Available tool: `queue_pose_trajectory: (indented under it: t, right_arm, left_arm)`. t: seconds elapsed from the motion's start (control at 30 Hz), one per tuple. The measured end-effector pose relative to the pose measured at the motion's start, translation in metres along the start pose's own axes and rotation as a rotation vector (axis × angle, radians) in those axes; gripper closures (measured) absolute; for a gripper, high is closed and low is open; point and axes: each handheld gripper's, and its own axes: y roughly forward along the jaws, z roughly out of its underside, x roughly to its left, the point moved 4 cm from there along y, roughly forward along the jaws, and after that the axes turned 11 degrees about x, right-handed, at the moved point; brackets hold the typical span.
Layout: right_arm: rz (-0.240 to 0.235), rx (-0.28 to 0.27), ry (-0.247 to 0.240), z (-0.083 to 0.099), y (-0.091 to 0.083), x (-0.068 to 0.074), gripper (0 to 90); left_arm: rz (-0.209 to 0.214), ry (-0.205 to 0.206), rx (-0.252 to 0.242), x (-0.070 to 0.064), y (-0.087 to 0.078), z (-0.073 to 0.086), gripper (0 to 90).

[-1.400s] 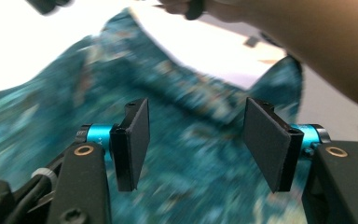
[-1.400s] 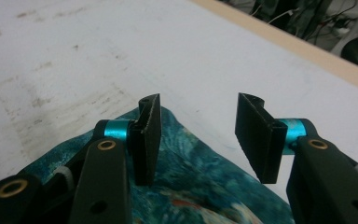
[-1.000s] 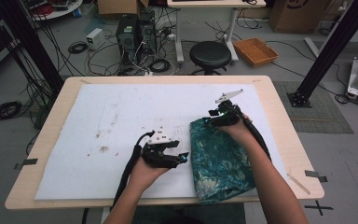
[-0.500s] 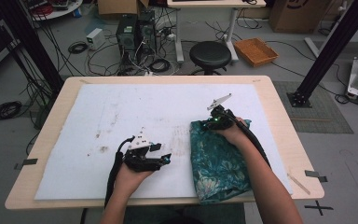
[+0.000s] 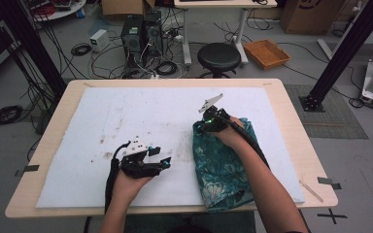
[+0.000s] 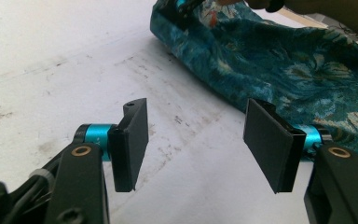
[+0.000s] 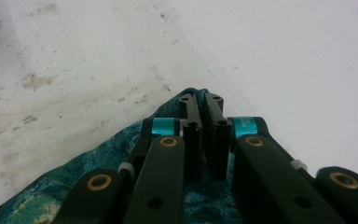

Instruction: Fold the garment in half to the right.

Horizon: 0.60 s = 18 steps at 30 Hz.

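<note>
A teal flower-patterned cloth [image 5: 223,170] lies bunched on the right part of the white mat [image 5: 141,111], reaching to the near edge. My right gripper [image 5: 200,124] rests at the cloth's far left corner. In the right gripper view, that gripper [image 7: 200,100] has its jaws pressed together on the cloth's edge [image 7: 51,191]. My left gripper [image 5: 160,157] hovers over bare mat, left of the cloth and apart from it. In the left gripper view it [image 6: 198,140] stands wide open with nothing between its jaws, and the cloth [image 6: 284,65] lies beyond them.
The mat is stained with dark specks and covers most of a wooden table [image 5: 298,145]. Beyond the far edge stand a black stool [image 5: 218,56], computer towers [image 5: 138,34] and tangled cables on the floor. A black frame post [image 5: 340,53] rises at the right.
My left gripper has drawn back leftward from the cloth's edge and now stands clear of it. My right gripper has shifted left, dragging the cloth's far corner along.
</note>
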Motion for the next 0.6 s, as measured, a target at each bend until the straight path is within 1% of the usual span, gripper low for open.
queue_pose_trajectory:
  t: [0.07,0.1,0.13,0.17,0.23,0.27,0.33,0.37,0.4,0.5,0.53,0.57,0.6]
  right_arm:
    - [0.007,0.013,0.003,0.0,0.008,0.001,82.5]
    - [0.0,0.022,0.016,0.001,0.01,0.002,78.9]
    - [-0.004,0.023,0.028,0.003,0.012,0.001,73.2]
    - [0.0,0.022,0.041,0.006,0.011,-0.001,70.7]
    - [0.012,-0.007,0.065,0.01,0.003,-0.005,66.9]
    - [0.019,-0.041,0.093,0.015,-0.006,-0.009,65.7]
    - [0.036,-0.087,0.128,0.025,-0.021,-0.017,65.8]
    - [0.046,-0.098,0.147,0.032,-0.027,-0.021,65.7]
    - [0.054,-0.093,0.169,0.039,-0.031,-0.025,65.7]
    - [0.076,-0.069,0.2,0.06,-0.033,-0.036,65.8]
    - [0.081,-0.046,0.214,0.07,-0.032,-0.039,65.8]
    - [0.084,-0.023,0.218,0.077,-0.03,-0.041,65.7]
    - [0.098,0.0,0.218,0.085,-0.027,-0.042,65.8]
  left_arm:
    - [-0.002,0.001,0.002,0.0,0.0,0.001,40.4]
    - [-0.001,-0.001,0.002,0.001,0.0,0.001,40.3]
    - [-0.002,-0.002,0.004,0.001,0.0,0.002,40.3]
    - [-0.003,-0.003,0.006,0.001,0.001,0.003,40.3]
    - [-0.005,-0.005,0.011,0.002,0.002,0.004,40.4]
    - [-0.004,-0.006,0.012,0.002,0.002,0.004,40.3]
    - [-0.008,-0.007,0.013,0.002,0.003,0.004,40.3]
    - [-0.007,-0.008,0.015,0.002,0.003,0.004,40.4]
    - [-0.007,-0.011,0.013,0.002,0.004,0.004,40.3]
    - [-0.005,-0.003,0.021,0.0,0.006,0.004,40.3]
    - [-0.004,-0.008,0.02,0.0,0.006,0.004,40.3]
    - [-0.004,-0.004,0.023,0.0,0.007,0.004,40.3]
    - [-0.005,-0.005,0.024,-0.001,0.008,0.004,40.3]
